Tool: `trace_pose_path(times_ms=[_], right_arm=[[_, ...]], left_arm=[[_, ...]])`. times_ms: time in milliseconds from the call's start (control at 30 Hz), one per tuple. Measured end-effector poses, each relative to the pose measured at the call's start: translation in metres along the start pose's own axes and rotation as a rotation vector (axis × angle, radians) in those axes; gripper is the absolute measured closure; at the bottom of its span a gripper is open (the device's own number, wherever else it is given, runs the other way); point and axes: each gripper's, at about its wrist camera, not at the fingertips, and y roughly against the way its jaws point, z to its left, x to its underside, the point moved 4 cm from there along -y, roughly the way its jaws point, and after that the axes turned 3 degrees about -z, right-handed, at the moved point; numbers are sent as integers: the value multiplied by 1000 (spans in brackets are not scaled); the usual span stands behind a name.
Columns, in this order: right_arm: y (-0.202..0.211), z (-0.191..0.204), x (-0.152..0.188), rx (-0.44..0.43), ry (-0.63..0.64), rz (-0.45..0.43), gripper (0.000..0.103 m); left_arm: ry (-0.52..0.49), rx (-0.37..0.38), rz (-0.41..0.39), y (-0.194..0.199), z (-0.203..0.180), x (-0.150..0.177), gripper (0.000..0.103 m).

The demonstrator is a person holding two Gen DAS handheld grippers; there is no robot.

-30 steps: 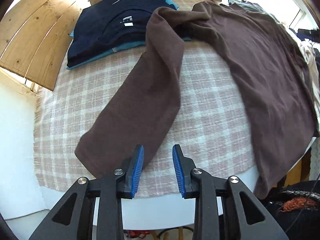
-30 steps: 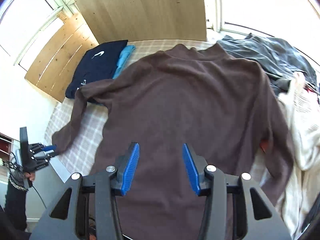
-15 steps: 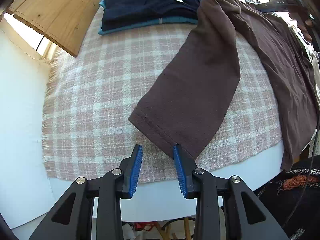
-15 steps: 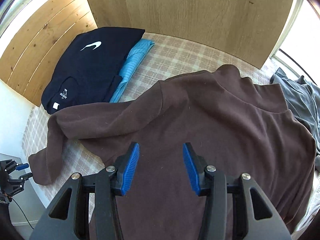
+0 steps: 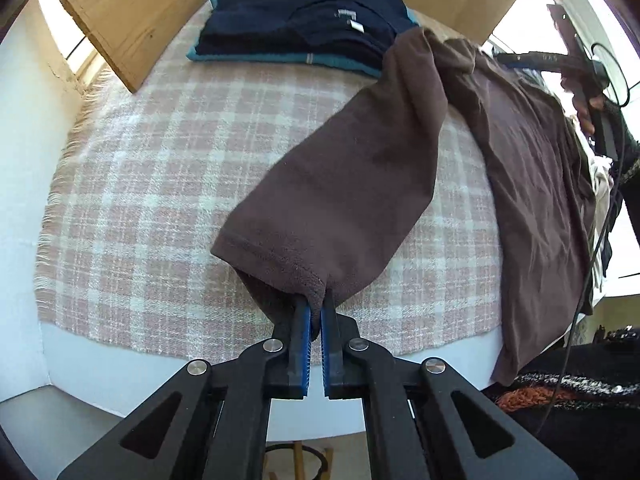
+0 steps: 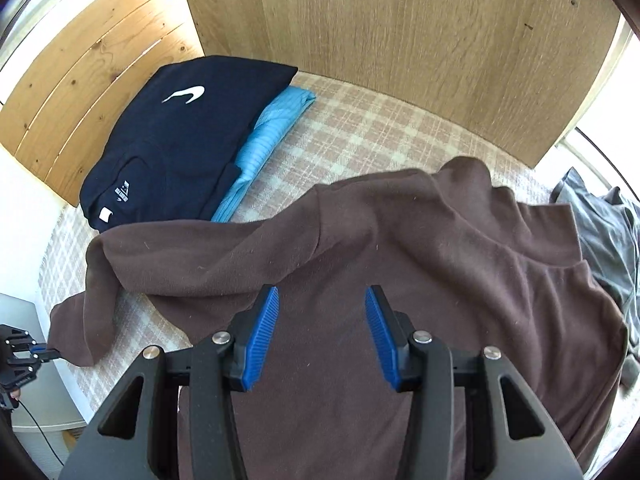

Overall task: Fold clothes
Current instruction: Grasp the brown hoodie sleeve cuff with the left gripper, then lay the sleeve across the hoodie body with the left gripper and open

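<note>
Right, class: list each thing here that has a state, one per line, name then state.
Left gripper: shut on sleeve cuff.
Right gripper: open, over brown top.
Brown top: spread out, unfolded.
Navy top: folded, on blue garment.
Blue garment: folded.
Grey garment: crumpled.

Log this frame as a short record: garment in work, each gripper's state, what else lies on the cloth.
garment: brown sweater, spread on the checked cloth
left gripper: shut on the sweater's sleeve cuff
right gripper: open, above the sweater's body
folded pile: navy top on a light blue garment
unfolded: grey garment at right
</note>
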Motion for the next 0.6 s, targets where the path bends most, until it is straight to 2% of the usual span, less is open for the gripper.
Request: trace_pose_path(times_ms=[100,200,300,400,467,600], right_arm=[[-9,2,-9,11,101,28,58],[-22,0,-19,4,123,51,58],[-32,6,-31,-12,178,41,58],[-48,26,-35,64,410,61,58],[-56,28,-39,53,459,93,58],[-55,28,-54,52,545,92,58]], left_arm=[[31,-65,-56,26,14,-10,100],[62,-121,-79,37,33,-17,100],[100,-122,-81,41,42,-18,100],[113,-137,-79,41,40,-21,100],[120,-137,-78,42,38,-22,100],[138,-132,-76,46,36,-25,100]])
